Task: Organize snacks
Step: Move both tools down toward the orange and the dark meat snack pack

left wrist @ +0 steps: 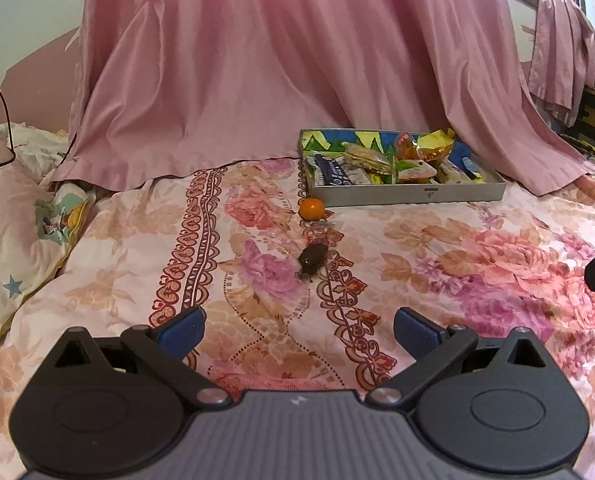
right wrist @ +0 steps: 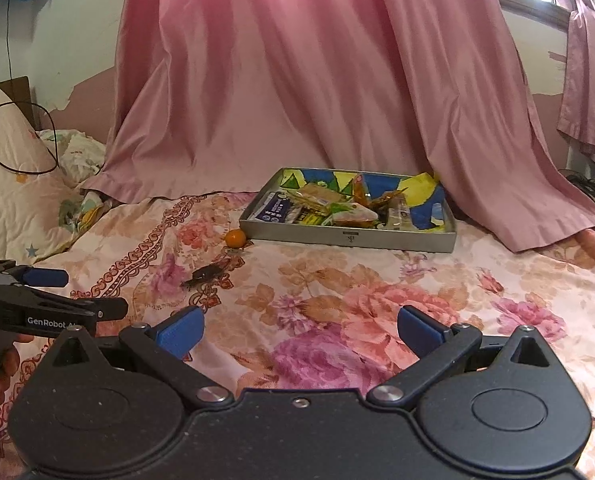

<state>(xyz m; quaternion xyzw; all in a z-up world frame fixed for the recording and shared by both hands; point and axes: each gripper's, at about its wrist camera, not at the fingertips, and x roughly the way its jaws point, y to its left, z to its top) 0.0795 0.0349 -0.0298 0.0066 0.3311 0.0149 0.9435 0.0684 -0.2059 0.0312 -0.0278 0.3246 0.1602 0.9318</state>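
Note:
A grey tray [left wrist: 413, 194] with several wrapped snacks stands on the floral bedspread at the far right; it also shows in the right wrist view [right wrist: 349, 236]. A small orange fruit [left wrist: 311, 209] lies just off the tray's left corner, seen too in the right wrist view [right wrist: 235, 238]. A dark brown wrapped snack [left wrist: 312, 258] lies nearer, ahead of my left gripper [left wrist: 299, 330], which is open and empty. My right gripper [right wrist: 301, 330] is open and empty over the bedspread; the brown snack [right wrist: 205, 274] lies to its front left.
A pink curtain [left wrist: 281, 64] drapes onto the bed behind the tray. Pillows and a black cable [right wrist: 17, 140] lie at the left. The left gripper's body [right wrist: 37, 312] sits at the left edge of the right wrist view.

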